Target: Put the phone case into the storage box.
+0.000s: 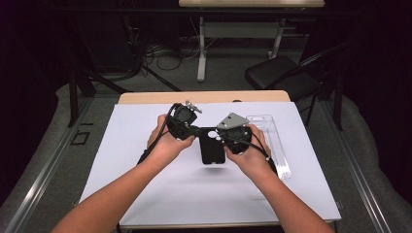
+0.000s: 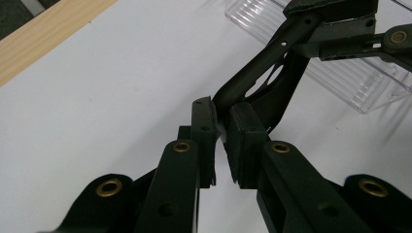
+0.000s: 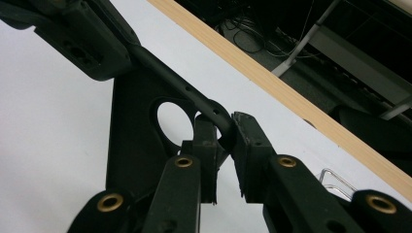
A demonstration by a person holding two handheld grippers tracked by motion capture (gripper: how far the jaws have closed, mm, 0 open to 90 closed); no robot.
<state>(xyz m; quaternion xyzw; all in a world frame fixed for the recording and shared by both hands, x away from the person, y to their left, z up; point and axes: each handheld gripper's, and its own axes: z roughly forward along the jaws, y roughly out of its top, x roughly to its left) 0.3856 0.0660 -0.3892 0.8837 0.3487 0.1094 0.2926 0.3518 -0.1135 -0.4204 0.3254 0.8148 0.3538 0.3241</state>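
jaws: both pairs clamp the black phone case rim | risk: thin rim slips if either hand twists

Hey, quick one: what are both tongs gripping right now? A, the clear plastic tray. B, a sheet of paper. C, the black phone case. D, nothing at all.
C: the left tongs and the right tongs each pinch an edge of the black phone case, held between them over the table; the clear tray lies untouched at the right.
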